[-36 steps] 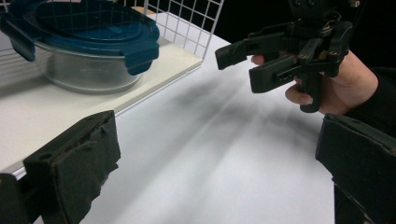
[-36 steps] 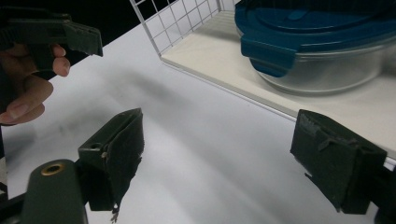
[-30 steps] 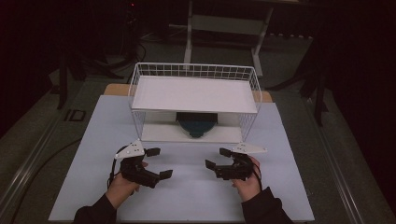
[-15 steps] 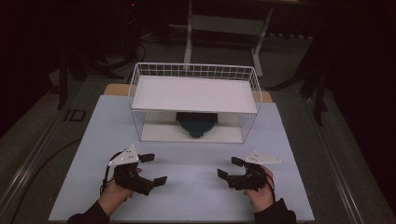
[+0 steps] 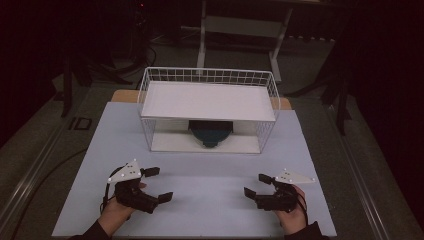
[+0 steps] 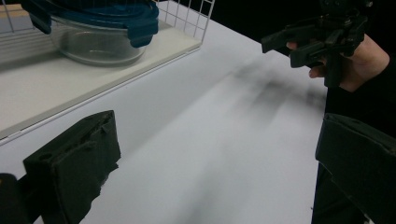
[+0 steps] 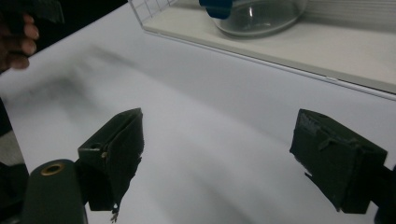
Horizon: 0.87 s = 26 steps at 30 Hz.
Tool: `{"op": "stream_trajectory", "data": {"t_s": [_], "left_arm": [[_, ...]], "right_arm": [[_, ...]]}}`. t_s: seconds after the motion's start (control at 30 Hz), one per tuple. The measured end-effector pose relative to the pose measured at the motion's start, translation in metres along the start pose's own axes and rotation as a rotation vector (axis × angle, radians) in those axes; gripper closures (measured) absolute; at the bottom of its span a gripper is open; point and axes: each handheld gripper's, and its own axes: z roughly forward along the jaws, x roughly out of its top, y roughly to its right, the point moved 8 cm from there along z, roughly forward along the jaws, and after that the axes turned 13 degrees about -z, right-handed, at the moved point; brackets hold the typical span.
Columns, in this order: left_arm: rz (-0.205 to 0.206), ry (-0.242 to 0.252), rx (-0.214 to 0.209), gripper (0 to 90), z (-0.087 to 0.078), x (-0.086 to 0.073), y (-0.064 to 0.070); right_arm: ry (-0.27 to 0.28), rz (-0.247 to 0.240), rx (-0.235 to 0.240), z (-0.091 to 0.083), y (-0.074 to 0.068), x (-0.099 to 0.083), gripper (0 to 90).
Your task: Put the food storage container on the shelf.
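Left gripper, lower left, and right gripper, lower right: matte black jaws spread, empty. Clear round glass bowl with blue clip lid centre, under white wire basket.

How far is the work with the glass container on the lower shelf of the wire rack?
Nothing looks done yet: the glass container with its blue lid sits closed on the lower shelf of the wire rack. Nothing is in hand: the left gripper and the right gripper are both open and empty, near the table's front edge. Reaching in, gripping and handling the container all remain.
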Motion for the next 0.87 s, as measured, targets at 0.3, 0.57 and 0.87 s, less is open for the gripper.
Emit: {"op": "stream_trajectory", "data": {"t_s": [0.3,0.57,0.87], "left_arm": [[-0.004,-0.008,-0.012,0.0,-0.004,-0.008,-0.003],[-0.018,0.017,-0.002,0.0,-0.004,-0.005,-0.008],[-0.012,0.014,-0.009,0.0,-0.002,-0.006,-0.006]], "right_arm": [[-0.013,-0.019,0.011,-0.008,0.008,-0.011,16.8],[-0.017,-0.012,0.010,-0.008,0.014,-0.014,16.9],[-0.039,0.020,0.027,-0.002,0.015,-0.020,16.9]]}}
